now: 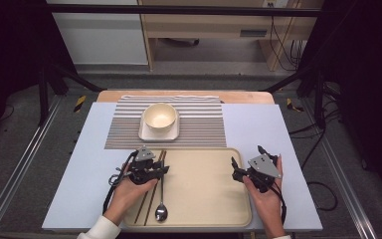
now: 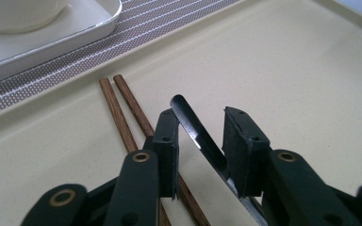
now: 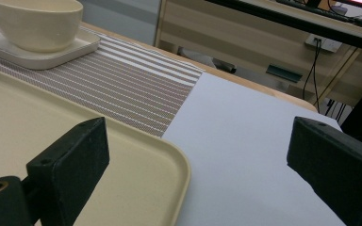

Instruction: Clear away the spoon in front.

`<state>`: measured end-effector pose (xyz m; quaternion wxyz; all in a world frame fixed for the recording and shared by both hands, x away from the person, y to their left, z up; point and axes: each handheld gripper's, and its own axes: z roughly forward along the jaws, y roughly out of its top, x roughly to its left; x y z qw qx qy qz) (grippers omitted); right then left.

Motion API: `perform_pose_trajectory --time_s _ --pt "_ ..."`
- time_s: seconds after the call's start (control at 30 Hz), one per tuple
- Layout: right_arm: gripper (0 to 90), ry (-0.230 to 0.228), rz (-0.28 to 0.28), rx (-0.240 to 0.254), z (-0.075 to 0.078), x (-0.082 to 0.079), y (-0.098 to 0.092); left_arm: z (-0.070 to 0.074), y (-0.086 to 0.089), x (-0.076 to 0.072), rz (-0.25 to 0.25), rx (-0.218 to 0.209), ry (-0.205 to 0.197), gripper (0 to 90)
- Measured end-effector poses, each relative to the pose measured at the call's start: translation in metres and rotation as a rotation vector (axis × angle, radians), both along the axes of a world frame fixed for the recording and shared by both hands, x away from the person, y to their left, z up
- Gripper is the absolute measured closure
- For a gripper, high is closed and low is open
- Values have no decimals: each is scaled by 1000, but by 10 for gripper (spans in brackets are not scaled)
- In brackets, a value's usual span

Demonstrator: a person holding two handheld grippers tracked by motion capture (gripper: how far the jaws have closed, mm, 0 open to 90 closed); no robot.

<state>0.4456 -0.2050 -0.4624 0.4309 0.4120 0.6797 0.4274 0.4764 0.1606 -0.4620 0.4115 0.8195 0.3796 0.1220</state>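
Left gripper (image 2: 200, 146) straddling spoon (image 1: 161, 201) handle on tray (image 1: 204, 189), fingers (image 2: 245, 146) apart, not pressing. Chopsticks (image 2: 122, 108) lying beside spoon. Right gripper (image 3: 198, 155) hovering at tray's right edge, fingers spread wide, holding nothing.

Spoon (image 1: 161, 199) right of chopsticks (image 1: 148, 199) — on tray (image 1: 204, 199).

No readable text or labels anywhere here.
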Motion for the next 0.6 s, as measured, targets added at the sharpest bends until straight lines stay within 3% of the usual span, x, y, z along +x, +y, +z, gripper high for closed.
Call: perform_pose_trajectory --time_s 0.13,0.3,0.6 --pt "63 2 1 0 0 0 0 1 1 1 13 -37 -4 586" --pt "64 6 5 -3 -1 0 1 2 1 1 28 -51 -21 528" --pt "62 7 5 -1 -1 1 1 4 1 3 51 -49 -52 406"
